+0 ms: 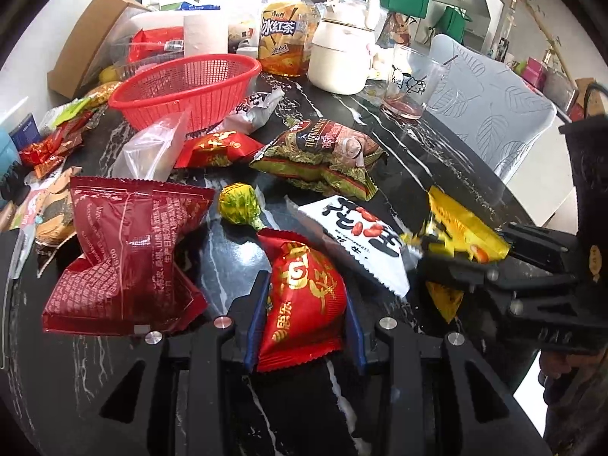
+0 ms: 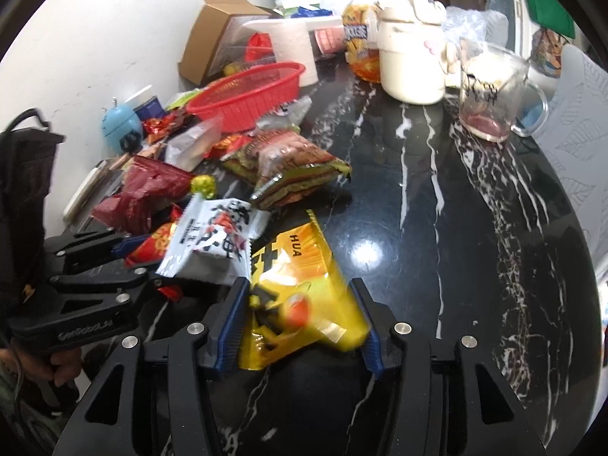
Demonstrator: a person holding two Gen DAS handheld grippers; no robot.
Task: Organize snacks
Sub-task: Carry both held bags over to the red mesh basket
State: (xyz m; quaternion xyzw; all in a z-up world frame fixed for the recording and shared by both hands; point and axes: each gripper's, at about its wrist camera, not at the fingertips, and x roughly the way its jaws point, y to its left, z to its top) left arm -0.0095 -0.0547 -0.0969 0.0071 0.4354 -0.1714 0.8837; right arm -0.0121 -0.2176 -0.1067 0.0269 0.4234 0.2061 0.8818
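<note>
L gripper [image 1: 304, 300] pinches a red pack [image 1: 302, 304]; R gripper [image 2: 300, 304], jaws spread, straddles a yellow "HUA" pack [image 2: 300, 285] on the table [image 2: 437, 266]. Bottle [image 1: 287, 26] reads "冰红茶". Basket [image 1: 186, 87] behind; only L view shows its inside.

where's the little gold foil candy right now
In the left wrist view it lies mid-table: the gold foil candy sits between the dark red packet and the white peanut packet.

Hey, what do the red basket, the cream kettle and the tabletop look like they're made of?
Red basket: moulded plastic, judging by the fine, even mesh and thick smooth rim.
Cream kettle: probably enamelled metal or ceramic; the smooth, softly glossy coat leaves it open.
Tabletop: polished black stone with white veins, or a marble-look surface; it mirrors the ceiling light sharply.
</note>
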